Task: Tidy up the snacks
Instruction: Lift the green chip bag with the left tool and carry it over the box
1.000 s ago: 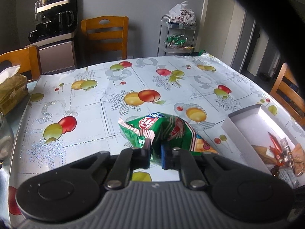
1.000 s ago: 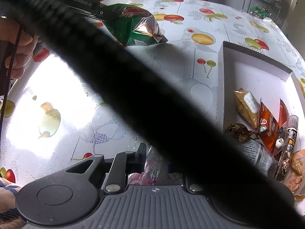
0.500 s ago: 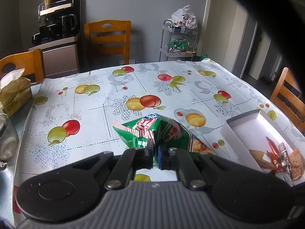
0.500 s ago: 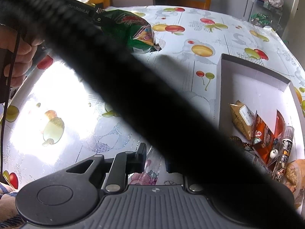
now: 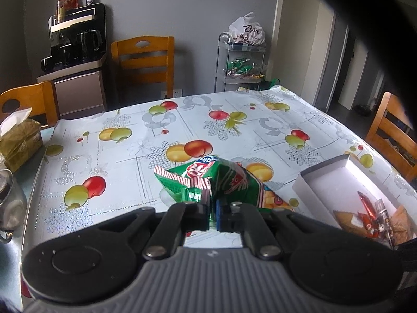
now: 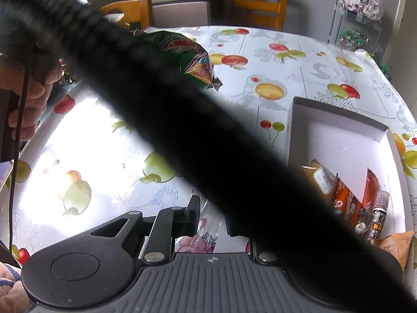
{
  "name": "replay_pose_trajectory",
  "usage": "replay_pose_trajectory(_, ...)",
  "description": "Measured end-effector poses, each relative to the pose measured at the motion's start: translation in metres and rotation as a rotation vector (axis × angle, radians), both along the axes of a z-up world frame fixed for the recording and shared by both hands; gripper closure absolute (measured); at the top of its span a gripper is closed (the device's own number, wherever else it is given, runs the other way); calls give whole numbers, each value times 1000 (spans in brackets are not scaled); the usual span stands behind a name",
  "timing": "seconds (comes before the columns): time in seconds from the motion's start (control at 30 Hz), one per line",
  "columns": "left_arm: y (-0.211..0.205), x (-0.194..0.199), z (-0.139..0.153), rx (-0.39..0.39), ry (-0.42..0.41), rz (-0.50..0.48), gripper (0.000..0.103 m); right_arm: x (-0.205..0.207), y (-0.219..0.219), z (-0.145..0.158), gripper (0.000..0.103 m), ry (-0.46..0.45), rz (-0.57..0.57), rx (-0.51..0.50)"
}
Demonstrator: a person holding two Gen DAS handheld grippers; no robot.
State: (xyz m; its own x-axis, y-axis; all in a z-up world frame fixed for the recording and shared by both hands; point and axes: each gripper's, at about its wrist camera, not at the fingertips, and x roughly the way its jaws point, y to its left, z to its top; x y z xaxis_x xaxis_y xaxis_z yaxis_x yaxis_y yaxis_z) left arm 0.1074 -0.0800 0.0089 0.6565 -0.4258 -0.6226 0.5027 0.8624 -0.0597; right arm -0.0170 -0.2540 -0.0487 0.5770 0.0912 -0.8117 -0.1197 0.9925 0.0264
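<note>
My left gripper [image 5: 213,215] is shut on the edge of a green snack bag [image 5: 219,180] and holds it lifted above the fruit-print table. The same bag [image 6: 187,52] shows in the right wrist view at upper left, in the air. A white open box [image 5: 323,180] with several snack packets stands to the right; it also shows in the right wrist view [image 6: 336,130]. My right gripper [image 6: 211,217] hangs low over the table near its front edge, around a clear wrapper with a pink print [image 6: 206,232]. A thick black cable [image 6: 208,135] hides its right finger.
A tissue pack [image 5: 19,138] and a glass jar [image 5: 10,203] sit at the table's left edge. Wooden chairs [image 5: 143,60] stand around the table. A wire trolley [image 5: 241,62] and a counter with kettles [image 5: 75,44] stand by the back wall.
My left gripper has closed tighter on the green bag and raised it off the table. The right gripper has stayed low with the clear wrapper between its fingers.
</note>
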Motion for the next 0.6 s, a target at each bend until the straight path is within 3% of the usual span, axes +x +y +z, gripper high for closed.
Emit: replay_pose_trajectory(0.6, -29, -11, 18, -21, -28, -60, 103, -9, -23, 22, 82, -65, -57, 3)
